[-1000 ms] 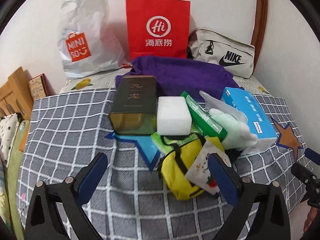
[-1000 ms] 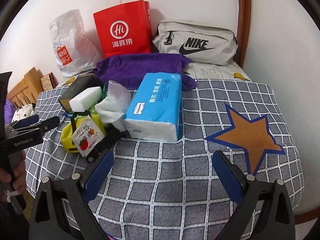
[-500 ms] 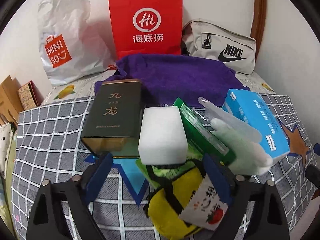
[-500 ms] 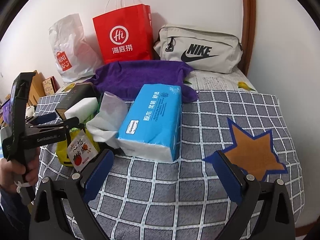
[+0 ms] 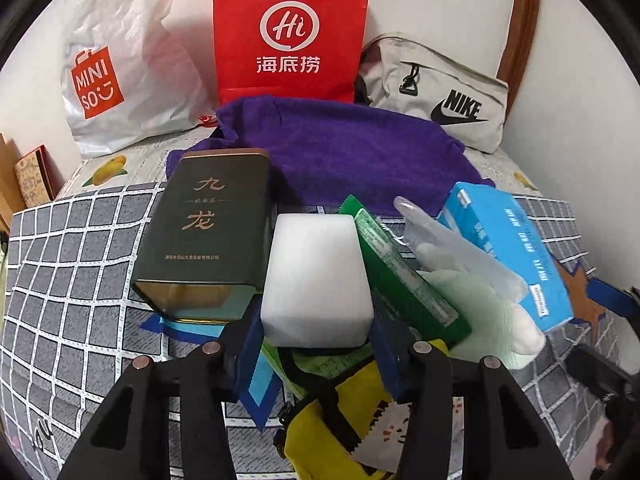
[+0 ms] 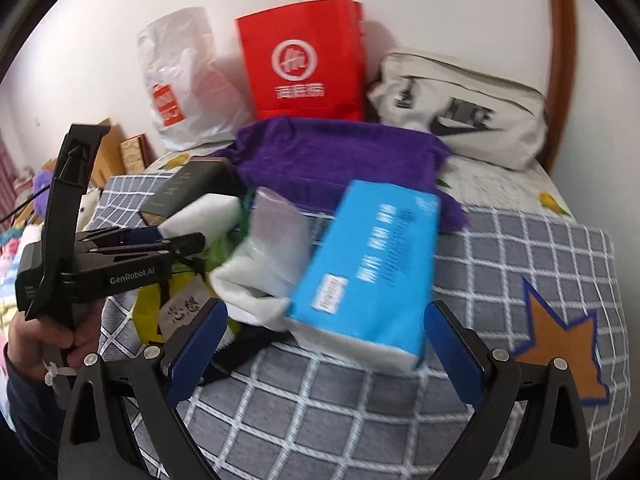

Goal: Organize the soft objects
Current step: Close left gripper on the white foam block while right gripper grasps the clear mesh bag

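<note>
**Two grippers over the pile, left one closing on the white block**

Two grippers sit at the bottom of my wrist views; the left gripper (image 5: 316, 344) has just been closing its jaws, and its blue pads now flank the near end of the white foam block (image 5: 318, 280) at lower centre; both pads look to be against its sides, so I read it as gripped.

The block lies just right of the dark green tin (image 5: 208, 236), touching it along one edge; to its right a green packet (image 5: 400, 272) leans on edge, then a pale green glove (image 5: 480, 304) with a clear plastic glove (image 5: 448, 240) over it, then the blue tissue pack (image 5: 508, 248) at the right of the frame; a yellow pouch (image 5: 320, 440) fills the lower centre beneath my fingers.

Behind the pile a purple towel (image 5: 344, 148) spreads across mid-frame; along the wall stand a white Miniso bag (image 5: 116, 76) upper left, a red paper bag (image 5: 290, 32) upper centre and a grey Nike bag (image 5: 444, 92) upper right; everything rests on the grey checked cloth (image 5: 72, 280).

The right view is blurred; the right gripper (image 6: 324, 344) stands wide apart, holding nothing, with the near end of the tissue pack (image 6: 376, 272) between its pads but untouched; a hand (image 6: 44, 340) holding the left gripper shows at the left edge.
</note>
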A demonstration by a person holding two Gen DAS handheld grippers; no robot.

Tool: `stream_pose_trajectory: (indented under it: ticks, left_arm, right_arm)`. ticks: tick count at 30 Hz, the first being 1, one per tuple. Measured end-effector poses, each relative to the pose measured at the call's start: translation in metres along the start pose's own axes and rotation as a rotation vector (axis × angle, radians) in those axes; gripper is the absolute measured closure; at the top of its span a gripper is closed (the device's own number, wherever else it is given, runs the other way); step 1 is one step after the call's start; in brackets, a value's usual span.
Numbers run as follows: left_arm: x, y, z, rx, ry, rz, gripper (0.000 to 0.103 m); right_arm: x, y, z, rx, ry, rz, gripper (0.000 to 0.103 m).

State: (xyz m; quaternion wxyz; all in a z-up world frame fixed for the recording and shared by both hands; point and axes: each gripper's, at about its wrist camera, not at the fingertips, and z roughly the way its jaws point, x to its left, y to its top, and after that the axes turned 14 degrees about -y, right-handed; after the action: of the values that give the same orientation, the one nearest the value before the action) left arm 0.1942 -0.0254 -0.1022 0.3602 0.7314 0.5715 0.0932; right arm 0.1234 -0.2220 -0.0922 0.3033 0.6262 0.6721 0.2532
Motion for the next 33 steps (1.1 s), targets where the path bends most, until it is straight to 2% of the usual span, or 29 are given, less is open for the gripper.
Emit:
stream_pose_trajectory:
  ticks: [9,12,18,21,23,25,29,33]
  left_arm:
    - [-0.001,-0.014,-0.020,0.001,-0.021,0.001,0.056]
    - [0.000,-0.019,-0.027,-0.004,-0.035,-0.010,0.056]
    - [0.001,-0.027,-0.039,-0.019,-0.056,-0.020,0.056]
    - [0.002,-0.028,-0.041,-0.020,-0.066,-0.028,0.056]
    - [0.004,-0.029,-0.042,-0.020,-0.075,-0.035,0.056]
    - [0.004,-0.028,-0.043,-0.023,-0.079,-0.039,0.056]
    - [0.005,-0.028,-0.045,-0.025,-0.087,-0.038,0.056]
    - [0.007,-0.030,-0.045,-0.024,-0.104,-0.048,0.056]
  right_arm:
    - [0.016,0.027,0.010,-0.028,0.027,-0.010,0.009]
    - [0.025,0.038,0.019,-0.024,0.011,-0.047,0.013]
    - [0.040,0.043,0.045,0.036,0.020,-0.111,0.032]
    - [0.043,0.043,0.054,0.051,0.010,-0.122,0.049]
    - [0.044,0.044,0.058,0.057,0.022,-0.120,0.070]
    - [0.044,0.044,0.061,0.068,0.035,-0.123,0.085]
    - [0.041,0.045,0.058,0.064,0.044,-0.119,0.093]
    - [0.035,0.045,0.052,0.073,0.067,-0.094,0.094]
